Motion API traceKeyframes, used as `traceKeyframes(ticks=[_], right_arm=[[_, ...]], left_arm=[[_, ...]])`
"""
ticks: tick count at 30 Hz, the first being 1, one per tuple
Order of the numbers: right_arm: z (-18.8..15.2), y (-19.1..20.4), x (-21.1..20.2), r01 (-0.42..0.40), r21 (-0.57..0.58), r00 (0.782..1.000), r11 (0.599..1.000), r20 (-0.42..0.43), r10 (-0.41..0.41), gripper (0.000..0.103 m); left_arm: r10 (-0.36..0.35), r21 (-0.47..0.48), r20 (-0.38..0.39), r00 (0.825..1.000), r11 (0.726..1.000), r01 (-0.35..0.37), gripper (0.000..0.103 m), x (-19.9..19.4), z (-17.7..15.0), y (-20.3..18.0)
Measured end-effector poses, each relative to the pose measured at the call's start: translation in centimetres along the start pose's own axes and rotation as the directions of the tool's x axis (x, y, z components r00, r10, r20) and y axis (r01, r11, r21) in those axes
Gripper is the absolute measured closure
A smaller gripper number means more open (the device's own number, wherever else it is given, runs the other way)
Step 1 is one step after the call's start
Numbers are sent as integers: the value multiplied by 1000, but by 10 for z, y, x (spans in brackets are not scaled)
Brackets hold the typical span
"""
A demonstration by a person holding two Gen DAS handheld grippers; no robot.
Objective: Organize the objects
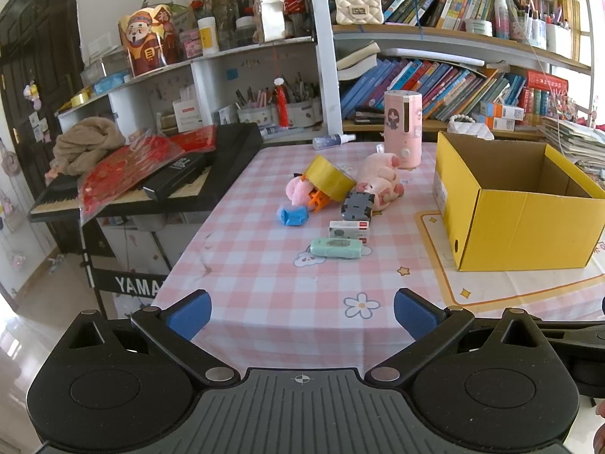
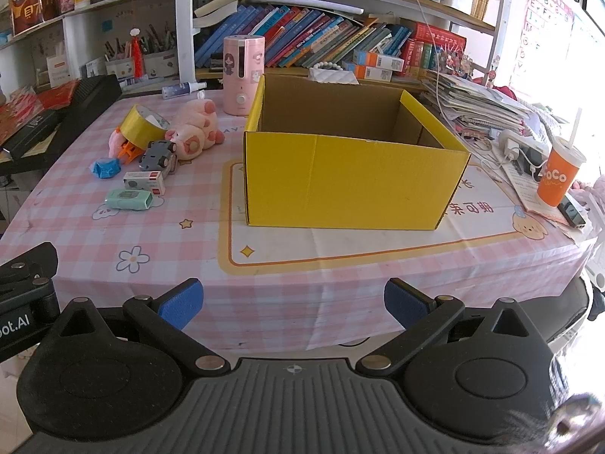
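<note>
Hanging near the table edge: left gripper (image 1: 301,316), fingers spread wide, nothing between them.
Right gripper (image 2: 293,304): also at the near edge, fingers spread wide, holding nothing.
Table (image 1: 264,302): covered with a pink and white checked cloth with flowers and stars on it.
Yellow box (image 2: 351,181): open on top, sitting on the right part of the table on a white mat with an orange border. It looks empty as far as the inside shows.
Toy pile: to the left of the box, well apart from both grippers.
Yellow tape roll (image 1: 329,178): tilted, leaning on an orange toy (image 1: 318,200) and a small pink plush (image 1: 297,191).
Pink pig plush (image 1: 380,181): lying on its side, just right of the tape roll.
Grey toy car (image 1: 357,206): touching the pig, on its near side.
Blue crumpled thing (image 1: 293,215): left of the car.
Small white box (image 1: 348,230): just nearer than the car.
Mint green case (image 1: 335,248): nearest of the pile, just beside the white box.
Pink bottle (image 1: 403,128): standing upright at the far side, behind the pig.
Orange cup (image 2: 559,178): on papers, far right of the box.
</note>
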State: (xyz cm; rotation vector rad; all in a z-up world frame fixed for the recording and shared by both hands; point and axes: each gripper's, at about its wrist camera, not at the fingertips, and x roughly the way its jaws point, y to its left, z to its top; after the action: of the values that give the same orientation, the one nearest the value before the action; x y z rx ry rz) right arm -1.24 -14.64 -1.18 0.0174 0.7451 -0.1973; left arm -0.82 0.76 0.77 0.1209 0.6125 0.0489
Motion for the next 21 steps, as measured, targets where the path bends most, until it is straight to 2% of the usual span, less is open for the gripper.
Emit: traceKeyframes(ticks=[21], right_arm=[[4,11,4,-4,-11,1000,1000,1,4,0]], left_arm=[[-8,-11,-5,1000,1000,8,0,7,3,8]])
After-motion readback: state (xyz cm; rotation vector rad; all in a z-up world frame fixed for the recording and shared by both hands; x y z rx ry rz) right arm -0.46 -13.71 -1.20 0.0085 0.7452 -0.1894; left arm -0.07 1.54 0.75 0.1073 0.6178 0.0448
